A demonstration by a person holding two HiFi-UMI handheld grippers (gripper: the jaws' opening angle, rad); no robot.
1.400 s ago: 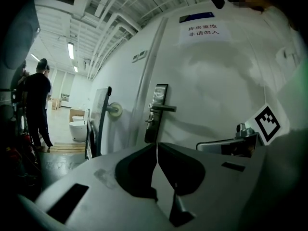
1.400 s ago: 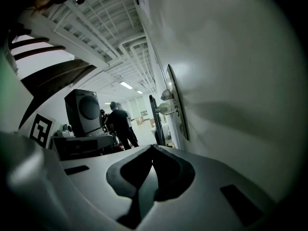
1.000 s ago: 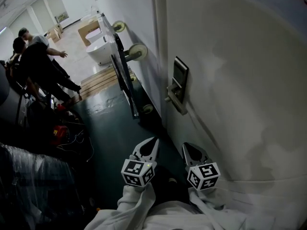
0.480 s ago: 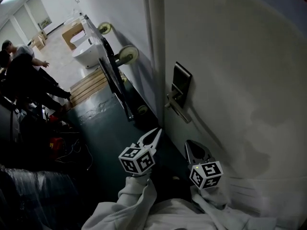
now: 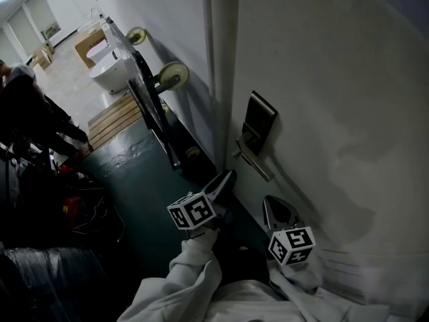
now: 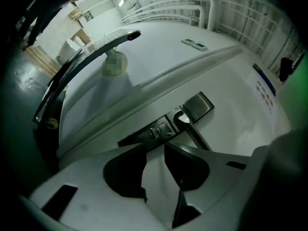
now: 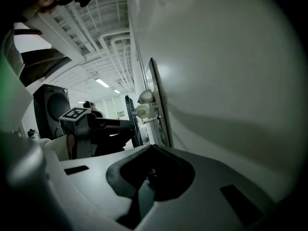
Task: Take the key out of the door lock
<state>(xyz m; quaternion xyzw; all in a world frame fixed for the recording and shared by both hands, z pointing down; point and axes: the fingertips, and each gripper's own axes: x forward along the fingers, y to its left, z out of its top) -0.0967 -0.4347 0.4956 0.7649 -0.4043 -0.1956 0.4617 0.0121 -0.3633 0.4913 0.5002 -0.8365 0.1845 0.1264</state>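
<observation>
The white door point(image 5: 335, 113) carries a dark lock plate point(image 5: 259, 121) with a metal lever handle point(image 5: 255, 159). In the left gripper view the plate point(image 6: 197, 106) and handle point(image 6: 190, 129) lie just ahead, and a small key point(image 6: 155, 133) sits in the cylinder below the handle. My left gripper point(image 5: 225, 180) points at the lock from below. Its jaws stand open point(image 6: 155, 150) with nothing between them, a short way from the key. My right gripper point(image 5: 278, 208) hangs lower beside the door, jaws together point(image 7: 151, 171). From there the handle point(image 7: 146, 98) shows edge-on.
A wheeled trolley point(image 5: 144, 79) leans along the wall left of the door. Beyond it are a wooden pallet point(image 5: 117, 116) and white fixtures point(image 5: 110, 72). People point(image 5: 30, 106) and dark gear with cables point(image 5: 60, 200) fill the left side of the green floor.
My left gripper has risen and moved right, toward the lock. The right gripper has barely shifted. The head view has swung closer to the door.
</observation>
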